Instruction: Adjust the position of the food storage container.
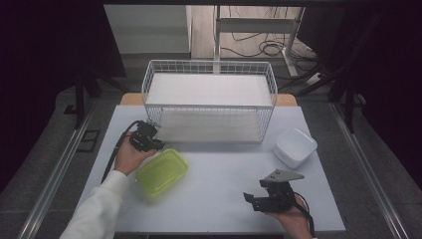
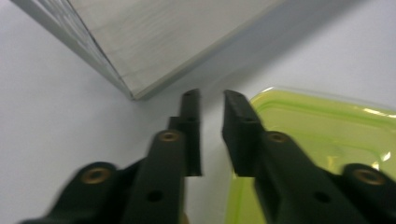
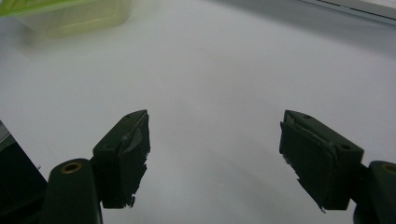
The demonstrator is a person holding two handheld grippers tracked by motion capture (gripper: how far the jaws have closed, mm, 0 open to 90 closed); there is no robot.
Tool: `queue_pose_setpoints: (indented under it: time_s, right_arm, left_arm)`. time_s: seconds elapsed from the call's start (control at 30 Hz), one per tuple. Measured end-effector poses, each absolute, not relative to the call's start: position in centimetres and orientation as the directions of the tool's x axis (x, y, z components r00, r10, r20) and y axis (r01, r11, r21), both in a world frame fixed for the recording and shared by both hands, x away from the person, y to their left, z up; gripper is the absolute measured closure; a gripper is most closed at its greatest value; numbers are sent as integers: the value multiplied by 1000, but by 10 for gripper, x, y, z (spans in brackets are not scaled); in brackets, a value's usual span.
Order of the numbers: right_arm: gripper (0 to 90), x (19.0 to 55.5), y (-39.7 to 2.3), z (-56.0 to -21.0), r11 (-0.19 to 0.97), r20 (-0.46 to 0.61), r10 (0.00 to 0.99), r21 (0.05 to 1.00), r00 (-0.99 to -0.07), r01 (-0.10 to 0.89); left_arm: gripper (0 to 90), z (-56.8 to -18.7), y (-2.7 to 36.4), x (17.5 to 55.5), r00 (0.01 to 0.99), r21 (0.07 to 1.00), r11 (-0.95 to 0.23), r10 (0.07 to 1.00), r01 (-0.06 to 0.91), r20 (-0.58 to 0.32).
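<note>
Left gripper (image 2: 211,100), jaws nearly together on nothing, is held beside green container (image 1: 161,172); right gripper (image 3: 215,154) is held wide apart nearer the person.

White bowl (image 1: 295,147) — beside wire basket (image 1: 209,99)

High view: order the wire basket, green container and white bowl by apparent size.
1. Wire basket, by far the largest.
2. Green container.
3. White bowl, only slightly smaller; that margin is uncertain.
</note>
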State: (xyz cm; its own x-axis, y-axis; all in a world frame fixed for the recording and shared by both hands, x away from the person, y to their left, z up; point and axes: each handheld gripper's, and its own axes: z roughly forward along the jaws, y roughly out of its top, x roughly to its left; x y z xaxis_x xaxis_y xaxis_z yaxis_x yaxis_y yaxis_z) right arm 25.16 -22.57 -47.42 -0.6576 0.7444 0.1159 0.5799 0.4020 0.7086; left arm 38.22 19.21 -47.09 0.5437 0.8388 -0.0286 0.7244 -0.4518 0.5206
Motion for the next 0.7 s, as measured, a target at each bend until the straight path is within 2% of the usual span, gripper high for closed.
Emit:
queue_pose_setpoints:
  time_s: [0.03,0.13,0.53,0.7]
  right_arm:
    - [246,252,-226,-475,401,117,745,708,-657,581]
    - [242,253,-225,-476,412,105,747,701,-656,582]
    - [238,254,-224,-479,436,85,747,685,-659,583]
    - [237,254,-224,-480,443,72,756,676,-651,589]
  left_arm:
    - [867,-473,192,384,547,508,-463,837,727,-20]
    - [900,-476,193,385,550,495,-465,835,734,-32]
    - [900,-489,187,386,577,445,-503,816,741,-37]
    - [900,-489,183,384,593,454,-506,803,733,-64]
